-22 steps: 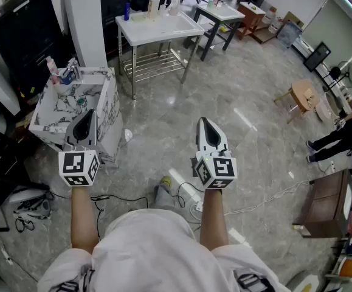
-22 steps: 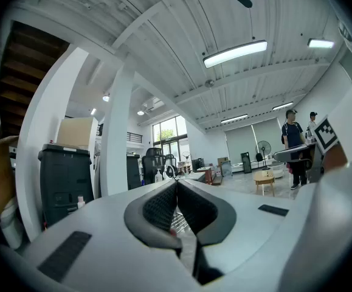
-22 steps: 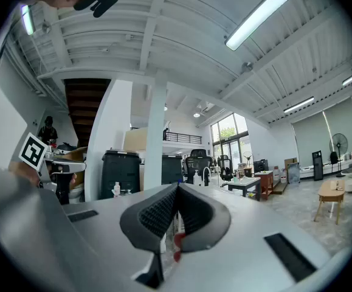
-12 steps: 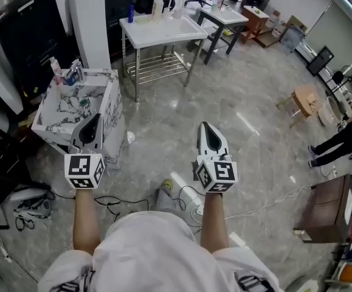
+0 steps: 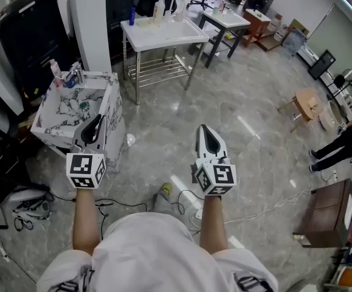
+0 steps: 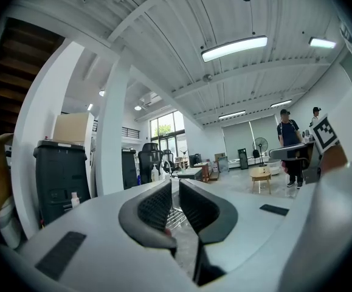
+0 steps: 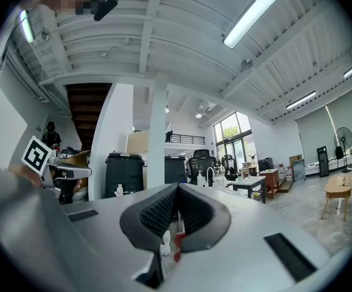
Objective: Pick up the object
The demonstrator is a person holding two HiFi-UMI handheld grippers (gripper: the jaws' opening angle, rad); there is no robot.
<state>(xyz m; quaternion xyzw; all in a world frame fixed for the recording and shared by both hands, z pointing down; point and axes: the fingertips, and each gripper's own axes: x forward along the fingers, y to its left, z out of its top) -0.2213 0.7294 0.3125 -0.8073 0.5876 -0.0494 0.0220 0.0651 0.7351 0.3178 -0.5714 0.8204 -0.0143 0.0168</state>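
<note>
Hovering above the floor (image 5: 248, 111), left tongs (image 5: 95, 120) barely apart, right tongs (image 5: 204, 129) closed.

We cannot tell which object is meant, candidates being a few bottles (image 5: 158, 6) upright on the white table (image 5: 163, 35) far ahead, and small bottles (image 5: 56, 70) upright at the back rim of the marbled sink (image 5: 113, 111), nearer, on our left

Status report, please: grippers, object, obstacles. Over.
Left gripper barely open, empty. Right gripper shut, empty. Nothing held, target unclear. Cables on floor underfoot.
</note>
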